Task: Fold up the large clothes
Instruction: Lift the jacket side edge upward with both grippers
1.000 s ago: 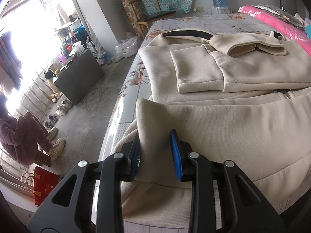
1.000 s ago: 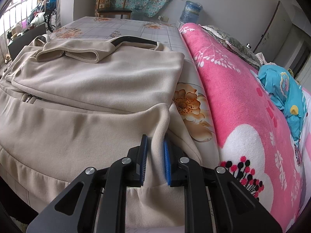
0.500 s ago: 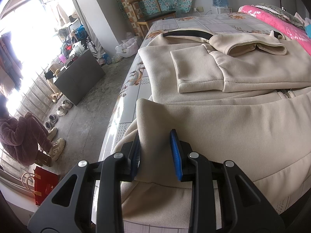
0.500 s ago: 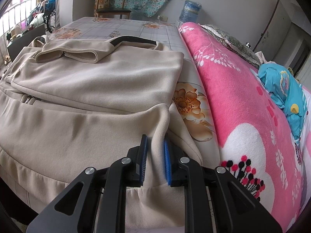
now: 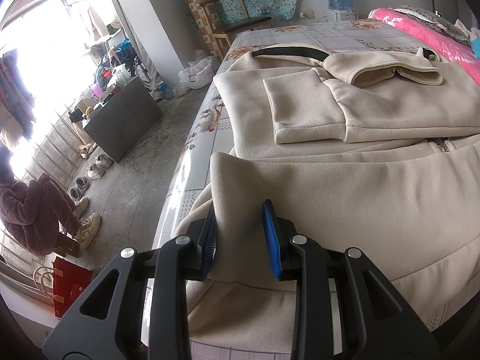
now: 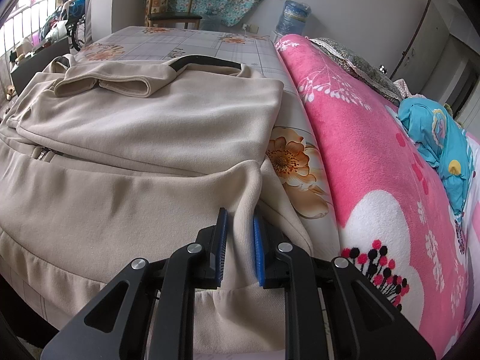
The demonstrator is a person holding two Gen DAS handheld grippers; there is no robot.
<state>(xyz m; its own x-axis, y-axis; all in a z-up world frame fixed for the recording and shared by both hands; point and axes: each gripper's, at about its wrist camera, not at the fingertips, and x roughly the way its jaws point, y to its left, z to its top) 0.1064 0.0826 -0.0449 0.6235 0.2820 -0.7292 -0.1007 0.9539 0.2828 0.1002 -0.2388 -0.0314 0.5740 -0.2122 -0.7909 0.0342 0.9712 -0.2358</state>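
Beige jacket [image 5: 345, 198] spread across the bed [image 5: 300, 34], its upper half already folded with a sleeve [image 5: 303, 111] laid over it and a zipper [image 5: 443, 147] visible at mid-body. Left claw [image 5: 240, 237] clamped on the near left corner of the hem, fabric bunched between its blue pads. Right claw [image 6: 240, 247] clamped on the near right corner, a raised ridge of cloth between its pads. Pink blanket [image 6: 375, 162] lies just beside the jacket on the right.

Daylight from blown-out window [image 5: 36, 60] at left; soft shadows; sharp focus; fisheye bending, dark corners.
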